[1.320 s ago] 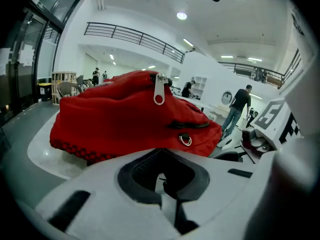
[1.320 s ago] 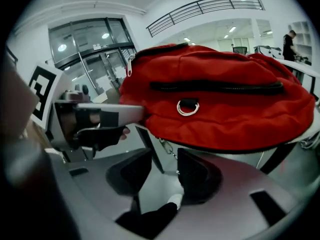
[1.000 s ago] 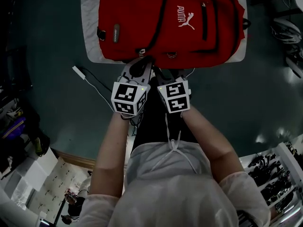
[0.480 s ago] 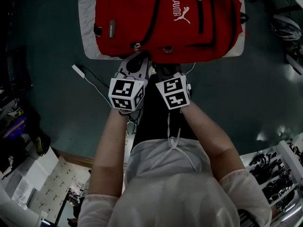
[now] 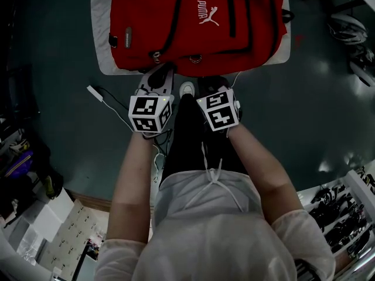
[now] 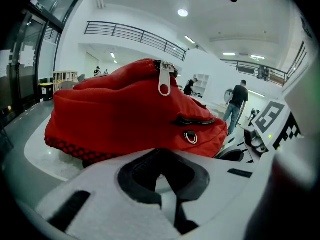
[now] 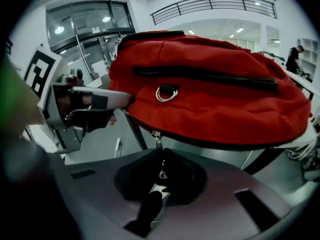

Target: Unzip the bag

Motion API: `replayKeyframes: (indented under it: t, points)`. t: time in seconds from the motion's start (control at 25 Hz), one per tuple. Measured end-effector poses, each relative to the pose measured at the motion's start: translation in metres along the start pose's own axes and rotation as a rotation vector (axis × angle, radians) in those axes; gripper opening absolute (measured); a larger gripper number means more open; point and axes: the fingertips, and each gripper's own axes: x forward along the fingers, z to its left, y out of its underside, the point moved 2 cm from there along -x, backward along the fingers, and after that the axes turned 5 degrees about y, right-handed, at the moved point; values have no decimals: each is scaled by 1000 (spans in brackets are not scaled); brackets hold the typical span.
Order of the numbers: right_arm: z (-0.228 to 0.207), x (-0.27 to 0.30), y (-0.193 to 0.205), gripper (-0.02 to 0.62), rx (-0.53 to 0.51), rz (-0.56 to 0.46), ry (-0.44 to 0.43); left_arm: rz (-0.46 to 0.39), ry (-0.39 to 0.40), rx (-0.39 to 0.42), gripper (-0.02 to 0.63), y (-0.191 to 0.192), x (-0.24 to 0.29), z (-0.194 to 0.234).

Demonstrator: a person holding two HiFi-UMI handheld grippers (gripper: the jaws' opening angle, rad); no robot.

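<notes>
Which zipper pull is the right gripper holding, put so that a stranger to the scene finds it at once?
Find the red backpack on the white table. A dark zipper rims its edge nearest the person, and the pull hangs from it just below the metal D-ring. The other pulls in view lie on the bag; this one dangles off the edge, pinched in the right gripper.

1. Wordmark "PUMA", white capitals, on the front panel of the red backpack; leaping-cat logo directly beside it.
2. Small grey label near the backpack's edge: print too small to read.
3. Square black-and-white markers on the cubes of the left gripper and right gripper: coded patterns, no legible letters or numerals.
</notes>
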Motion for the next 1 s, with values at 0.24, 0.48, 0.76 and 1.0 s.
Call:
replayKeyframes:
  t: [0.24,0.48,0.76,1.0]
  points:
    - [-25,-15,9,34,-1,9,38,6,-37,3,20,-1,-2,2]
    - [-66,-28,25,34,14,32,96,36,-68,25,20,1,3,3]
    - [-112,-46,34,34,39,35,147,48,-111,42,20,1,3,4]
    - [-144,-56,37,34,46,46,183,46,-131,53,20,1,2,4]
